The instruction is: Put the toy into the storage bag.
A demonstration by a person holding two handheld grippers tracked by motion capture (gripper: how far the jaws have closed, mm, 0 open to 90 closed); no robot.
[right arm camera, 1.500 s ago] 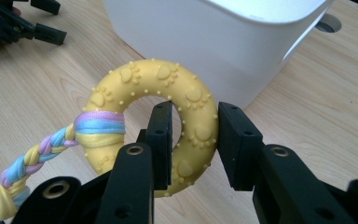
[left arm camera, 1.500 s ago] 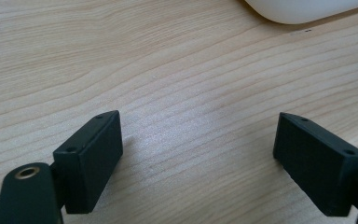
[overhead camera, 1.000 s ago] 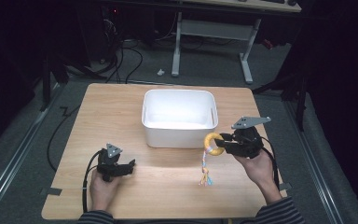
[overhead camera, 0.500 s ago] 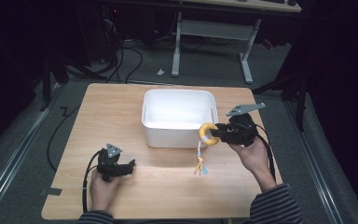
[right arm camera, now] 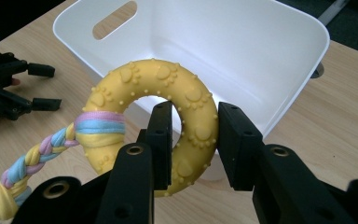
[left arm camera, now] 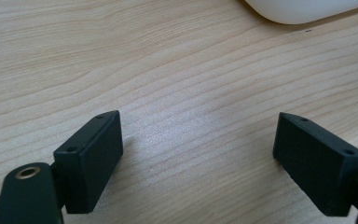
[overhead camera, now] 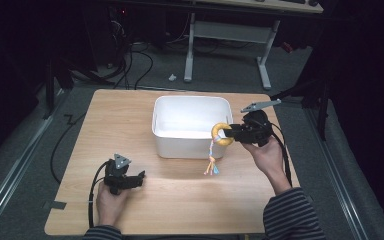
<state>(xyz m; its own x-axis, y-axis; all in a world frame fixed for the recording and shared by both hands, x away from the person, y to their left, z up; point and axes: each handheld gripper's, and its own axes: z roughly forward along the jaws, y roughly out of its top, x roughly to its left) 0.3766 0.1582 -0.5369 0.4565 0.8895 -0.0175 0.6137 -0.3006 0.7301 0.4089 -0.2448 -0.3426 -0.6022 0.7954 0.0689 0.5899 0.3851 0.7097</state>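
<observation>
We hold the right gripper [overhead camera: 231, 133] at the white tub's [overhead camera: 190, 145] four o'clock corner, its jaws pinching one side of a yellow rubber ring [overhead camera: 222, 134]. In the right gripper view one jaw passes through the ring's [right arm camera: 156, 116] hole and the other presses its outer edge; raised paw prints and dots cover the ring. A braided rope [overhead camera: 212, 157] of pink, blue and yellow is knotted on the ring and hangs down the tub's outer wall toward the counter [overhead camera: 130, 120], its frayed end just above or on the wood; we cannot tell which. The ring sits above the tub's rim at that corner, partly over the white inside.

Our left gripper [overhead camera: 136, 179] rests low over the counter at the tub's seven o'clock, well apart from it. In the left gripper view its jaws stand spread over bare wood [left arm camera: 191, 93] with nothing between them.
</observation>
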